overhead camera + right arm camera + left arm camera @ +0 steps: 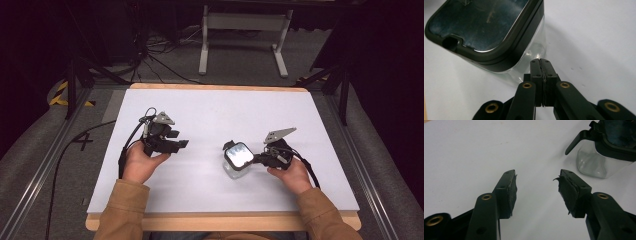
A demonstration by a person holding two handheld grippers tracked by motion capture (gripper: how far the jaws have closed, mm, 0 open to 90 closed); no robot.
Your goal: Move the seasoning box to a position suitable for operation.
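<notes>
The clear plastic square container with a dark-rimmed lid (486, 35) stands on the white table (210, 115) just ahead of the right gripper (541, 62), whose jaws are pressed together, tips at its wall. The left gripper (536, 182), jaws spread around nothing, rests well apart, with bare tabletop between.

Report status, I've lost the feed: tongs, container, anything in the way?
Left tongs open, empty. Right tongs shut beside the clear container. Container lidded, upright on table. Nothing in the way.

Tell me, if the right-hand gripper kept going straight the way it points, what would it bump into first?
Most likely the clear container with the dark lid: the shut right gripper points at its lower clear wall, very close, though contact is hard to judge.
</notes>
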